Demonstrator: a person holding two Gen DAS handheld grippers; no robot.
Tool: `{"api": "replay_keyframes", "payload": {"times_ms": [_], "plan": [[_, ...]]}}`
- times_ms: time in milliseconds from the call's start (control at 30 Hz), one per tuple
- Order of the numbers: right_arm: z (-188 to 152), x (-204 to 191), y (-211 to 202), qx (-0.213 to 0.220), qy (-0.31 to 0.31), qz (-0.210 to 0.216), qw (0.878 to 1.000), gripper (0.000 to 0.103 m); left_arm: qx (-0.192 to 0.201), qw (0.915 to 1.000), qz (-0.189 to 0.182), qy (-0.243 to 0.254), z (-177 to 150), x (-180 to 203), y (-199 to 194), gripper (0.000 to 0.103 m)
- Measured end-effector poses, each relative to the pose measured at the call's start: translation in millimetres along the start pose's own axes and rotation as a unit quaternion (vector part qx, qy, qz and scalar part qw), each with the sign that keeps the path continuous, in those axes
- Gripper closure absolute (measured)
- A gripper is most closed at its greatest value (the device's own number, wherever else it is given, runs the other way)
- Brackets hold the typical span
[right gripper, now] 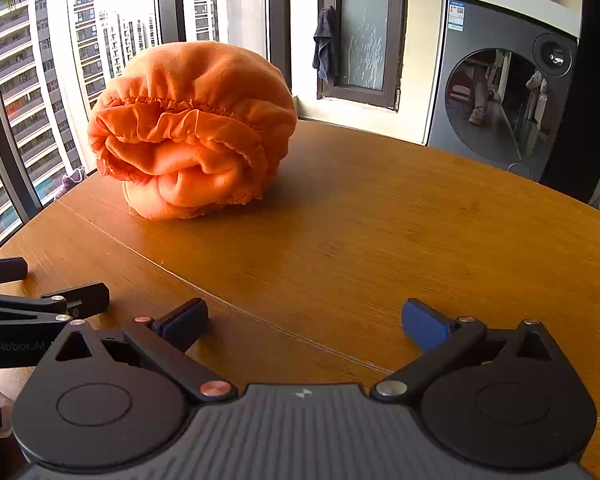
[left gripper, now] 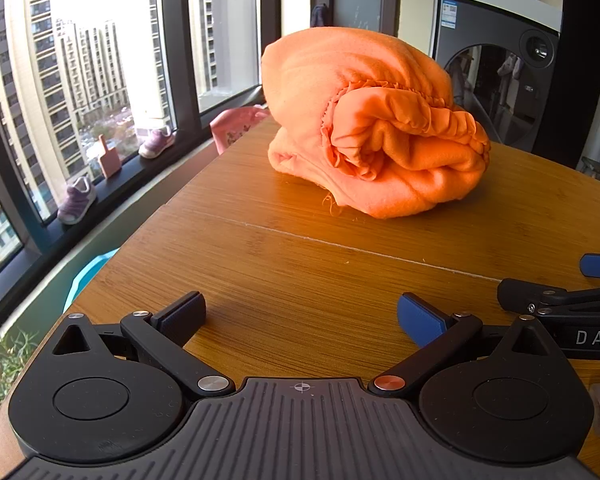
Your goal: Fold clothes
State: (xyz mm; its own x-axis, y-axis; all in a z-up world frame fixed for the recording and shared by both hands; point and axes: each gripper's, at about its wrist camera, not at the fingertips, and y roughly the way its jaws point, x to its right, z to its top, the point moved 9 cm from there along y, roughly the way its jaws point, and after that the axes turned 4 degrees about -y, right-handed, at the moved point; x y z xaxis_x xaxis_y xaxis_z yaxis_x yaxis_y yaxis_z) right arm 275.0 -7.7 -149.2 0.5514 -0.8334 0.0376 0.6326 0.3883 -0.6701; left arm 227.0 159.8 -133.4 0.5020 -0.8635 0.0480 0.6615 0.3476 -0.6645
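Ahead of both pairs of fingers, an orange garment (left gripper: 376,124) sits bunched in a rounded heap on a wooden counter (left gripper: 300,264), its gathered elastic hem facing the cameras. Seen along the left gripper (left gripper: 300,316), the heap lies well beyond the fingertips and slightly to their right; seen along the right gripper (right gripper: 306,320), it lies well beyond them and to their left. Each gripper hovers low over bare wood with its fingers spread wide apart, holding nothing. The two grippers are side by side, each one's dark finger (left gripper: 540,298) showing at the edge of the other's view. Beyond the heap, tall windows (left gripper: 112,60) look out on apartment towers, small purple shoes (left gripper: 156,143) rest on the sill, and a grey washing machine (right gripper: 504,96) stands behind the counter's far right edge.
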Motion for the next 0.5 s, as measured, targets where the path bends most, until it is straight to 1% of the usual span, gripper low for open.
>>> {"api": "replay_keyframes", "payload": {"times_ms": [500], "plan": [[-0.4, 1.0, -0.9, 0.000, 0.000, 0.000, 1.000, 0.000, 0.000, 1.0000, 0.000, 0.000, -1.0, 0.5, -0.6, 0.000]]}}
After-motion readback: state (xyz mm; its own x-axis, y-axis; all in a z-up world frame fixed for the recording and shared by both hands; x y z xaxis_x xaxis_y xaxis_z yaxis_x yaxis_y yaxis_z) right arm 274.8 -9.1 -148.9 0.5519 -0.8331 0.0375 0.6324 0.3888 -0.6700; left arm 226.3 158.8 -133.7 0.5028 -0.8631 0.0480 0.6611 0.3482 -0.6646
